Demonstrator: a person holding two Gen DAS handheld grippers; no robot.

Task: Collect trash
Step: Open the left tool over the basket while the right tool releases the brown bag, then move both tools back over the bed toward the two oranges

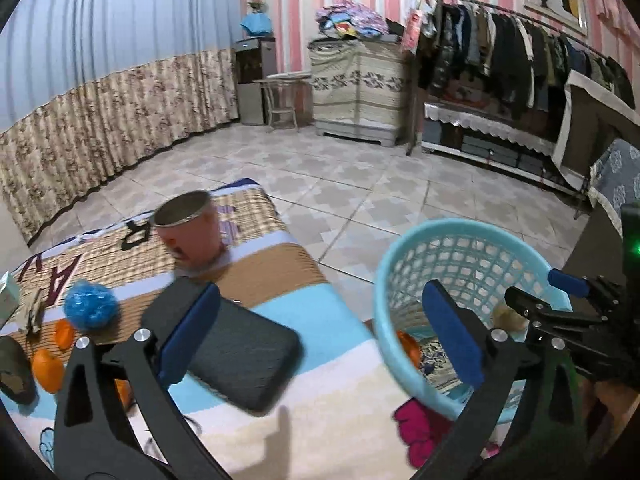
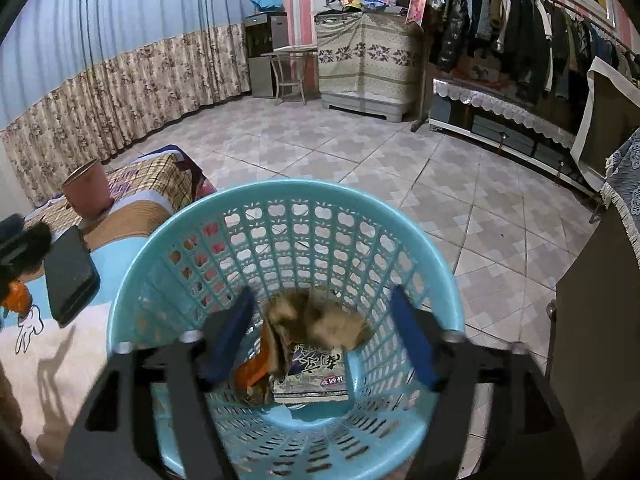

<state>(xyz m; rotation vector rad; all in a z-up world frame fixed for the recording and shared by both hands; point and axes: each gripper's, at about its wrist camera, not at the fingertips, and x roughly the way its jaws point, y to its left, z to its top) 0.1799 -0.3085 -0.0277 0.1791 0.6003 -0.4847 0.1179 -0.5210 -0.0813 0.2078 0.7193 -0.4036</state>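
A light-blue plastic basket [image 1: 460,224] stands beside a bed with a striped cover [image 1: 312,412]. My left gripper [image 1: 320,332] hangs open and wide over the bed's edge, above a black flat slab [image 1: 244,364] and gripping nothing. My right gripper [image 2: 320,336] is open over the basket [image 2: 304,188]; a blurred brown crumpled wad [image 2: 320,320] lies below, between its pads and untouched by them. An orange wrapper [image 2: 252,372] and a printed packet [image 2: 316,368] lie at the basket's bottom. On the bed are orange scraps [image 1: 48,364], a blue tinsel ball [image 1: 92,304] and a pink cup [image 1: 192,232].
Tiled floor [image 2: 400,168] stretches beyond the basket to a covered cabinet [image 1: 360,88] and a clothes rack [image 1: 520,52]. A dark cabinet [image 2: 592,340] stands close on the basket's right. The right gripper [image 1: 540,296] shows over the basket's far rim in the left wrist view.
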